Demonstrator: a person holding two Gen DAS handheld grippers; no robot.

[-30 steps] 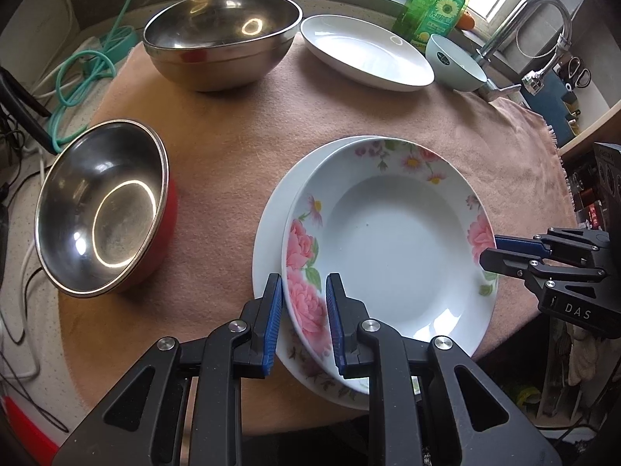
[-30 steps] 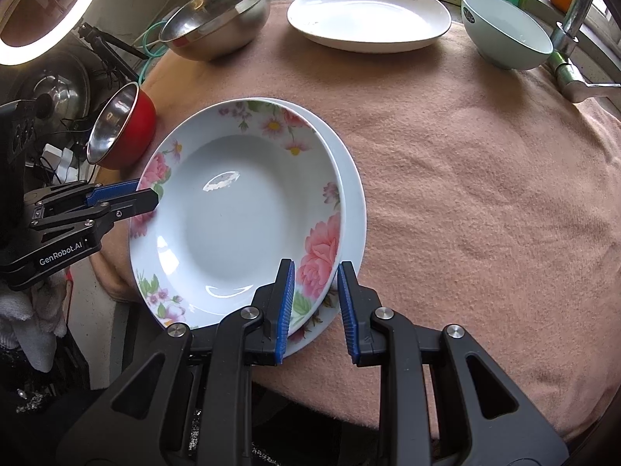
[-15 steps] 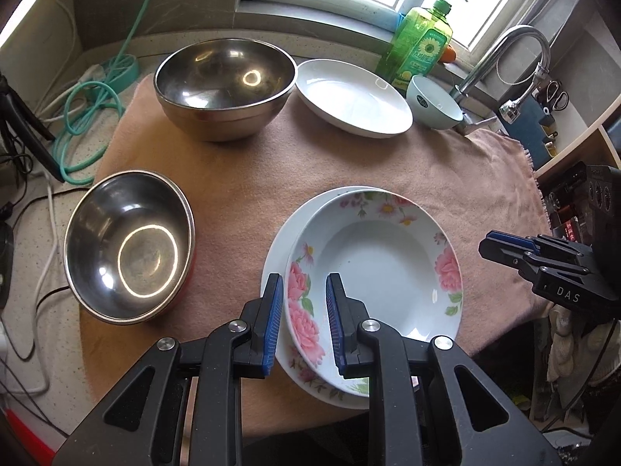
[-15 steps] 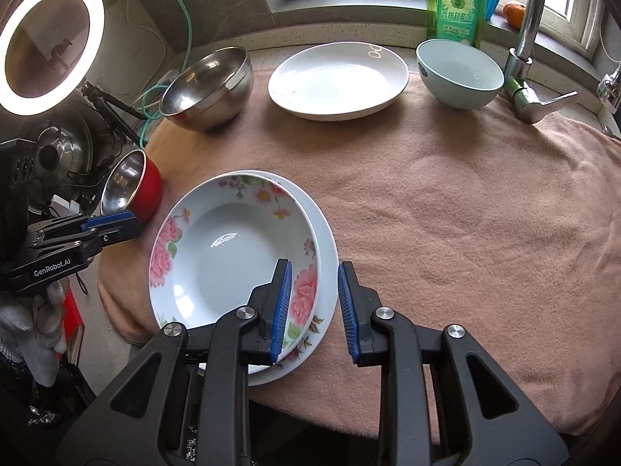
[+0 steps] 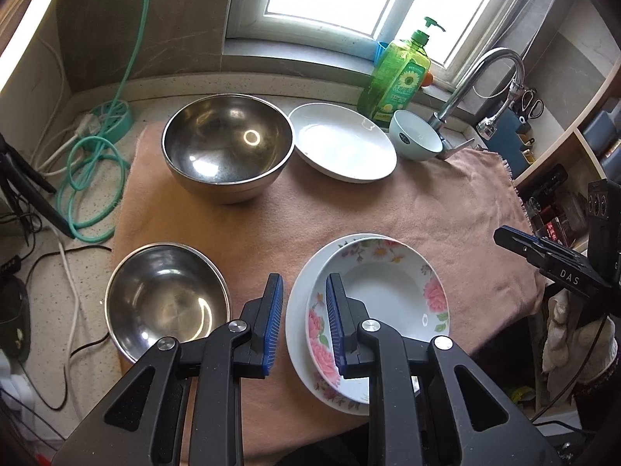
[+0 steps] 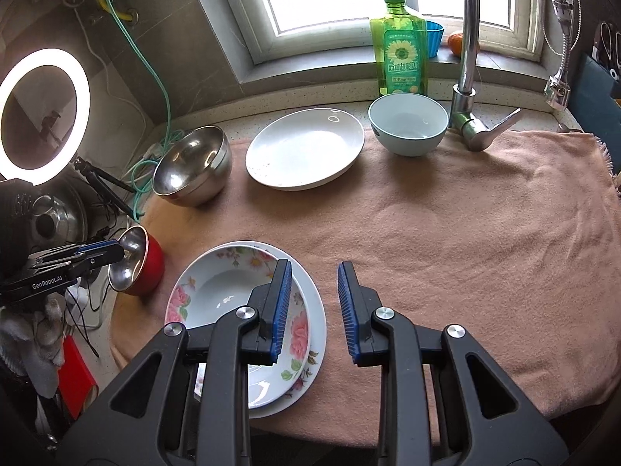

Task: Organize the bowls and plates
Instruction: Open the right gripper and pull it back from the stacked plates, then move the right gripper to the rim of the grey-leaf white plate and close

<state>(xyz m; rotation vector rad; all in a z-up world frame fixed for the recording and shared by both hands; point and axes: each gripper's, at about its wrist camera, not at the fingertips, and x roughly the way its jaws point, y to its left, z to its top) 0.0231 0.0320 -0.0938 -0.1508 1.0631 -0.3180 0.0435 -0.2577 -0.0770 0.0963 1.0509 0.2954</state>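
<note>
Both the left gripper and right gripper hang slightly parted and empty over the flowered porcelain plate, nested in another at the pink cloth's near edge for stacking.

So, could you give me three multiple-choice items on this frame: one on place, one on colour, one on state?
1. The flowered plate lies:
A. inside a steel bowl
B. on a larger plate
C. against the soap bottle

2. The outside of the smaller steel bowl is:
A. red
B. green
C. blue

3. The right gripper is:
A. clamped on a plate
B. clamped on a bowl
C. open and holding nothing

Answers:
1. B, the larger plate's rim shows around it.
2. A, its side is red in the right wrist view.
3. C, only cloth shows between the pads.
</note>
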